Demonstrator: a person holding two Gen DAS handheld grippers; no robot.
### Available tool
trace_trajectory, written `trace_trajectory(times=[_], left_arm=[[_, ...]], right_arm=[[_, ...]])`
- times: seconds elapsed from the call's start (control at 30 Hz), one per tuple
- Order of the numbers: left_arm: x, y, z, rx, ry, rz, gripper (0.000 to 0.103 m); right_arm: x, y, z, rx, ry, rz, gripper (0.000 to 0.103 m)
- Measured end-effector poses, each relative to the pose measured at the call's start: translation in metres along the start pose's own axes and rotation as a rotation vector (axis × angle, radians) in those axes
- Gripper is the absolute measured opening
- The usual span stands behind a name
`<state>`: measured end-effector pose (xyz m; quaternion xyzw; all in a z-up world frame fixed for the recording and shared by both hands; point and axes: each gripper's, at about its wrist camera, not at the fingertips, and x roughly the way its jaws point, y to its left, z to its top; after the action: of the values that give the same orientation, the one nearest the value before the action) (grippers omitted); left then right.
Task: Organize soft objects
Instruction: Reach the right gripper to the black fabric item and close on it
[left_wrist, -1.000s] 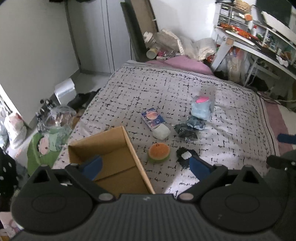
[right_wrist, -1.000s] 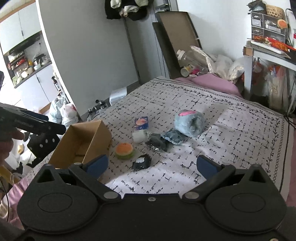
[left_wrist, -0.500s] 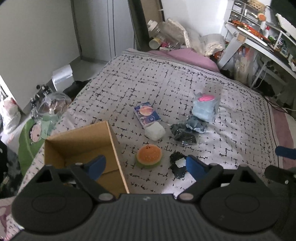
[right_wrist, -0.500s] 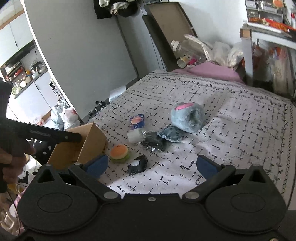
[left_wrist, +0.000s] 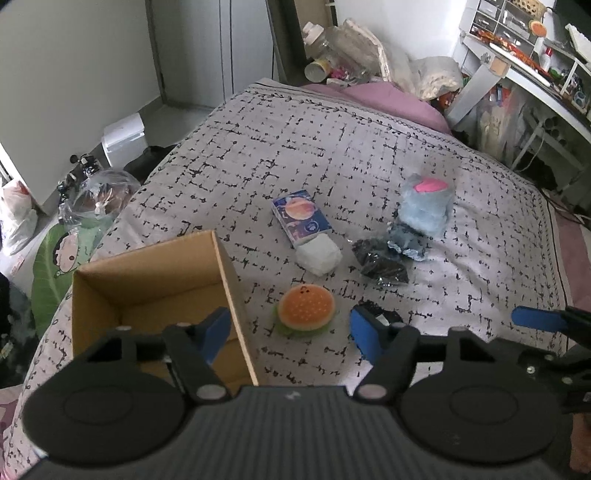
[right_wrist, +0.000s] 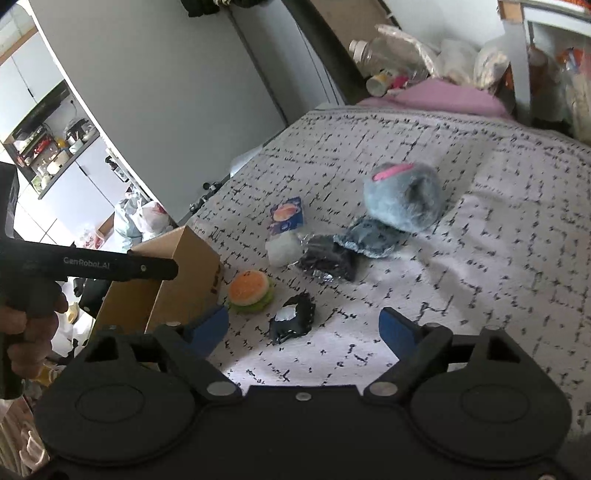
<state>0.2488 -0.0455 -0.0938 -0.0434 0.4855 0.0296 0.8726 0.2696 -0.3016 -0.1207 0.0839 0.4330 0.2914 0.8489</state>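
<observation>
1. Bed (left_wrist: 295, 155), under a grey quilt with black dashes, serves as the work surface; every soft object lies in a loose cluster near its middle, none yet sorted.
2. Cardboard box (left_wrist: 155, 273) sits open-topped at the bed's left edge, close to the cluster, likely as the collecting bin; its long axis runs away from the camera, and what shows of its floor is bare.
3. Blue-grey plush (right_wrist: 402, 195) with a pink patch lies farthest back, its hollow side turned toward the right camera.
4. Burger-shaped toy (left_wrist: 306, 308) rests flat, bun up, just beside the box wall, the nearest pick.
5. Small black bundle (right_wrist: 291, 323) lies just right of the burger.
6. Left gripper (left_wrist: 290, 332) hangs over box rim and burger, jaws roughly half spread, having just been closing, nothing between them.
7. Right gripper (right_wrist: 304, 330) points down at the black bundle, jaws wide but narrowing lately, holding nothing.
</observation>
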Motion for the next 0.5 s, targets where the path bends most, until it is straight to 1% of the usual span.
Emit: trace_trajectory(times=[0.13, 0.2, 0.27, 0.4, 0.5], left_arm=[[0.008, 0.001, 0.001, 0.009, 0.002, -0.013, 0.061], [0.011, 0.000, 0.002, 0.022, 0.004, -0.004, 0.057], [0.014, 0.000, 0.003, 0.033, 0.001, -0.008, 0.056], [0.019, -0.002, 0.004, 0.067, -0.003, 0.002, 0.056], [0.025, -0.002, 0.003, 0.080, 0.004, -0.014, 0.056]], right_arm=[[0.017, 0.000, -0.003, 0.021, 0.038, 0.018, 0.080], [0.025, 0.001, -0.005, 0.028, 0.058, 0.028, 0.078], [0.033, 0.002, -0.008, 0.033, 0.079, 0.037, 0.077], [0.051, 0.005, -0.010, 0.037, 0.117, 0.042, 0.067], [0.065, 0.005, -0.010, 0.049, 0.128, 0.048, 0.065]])
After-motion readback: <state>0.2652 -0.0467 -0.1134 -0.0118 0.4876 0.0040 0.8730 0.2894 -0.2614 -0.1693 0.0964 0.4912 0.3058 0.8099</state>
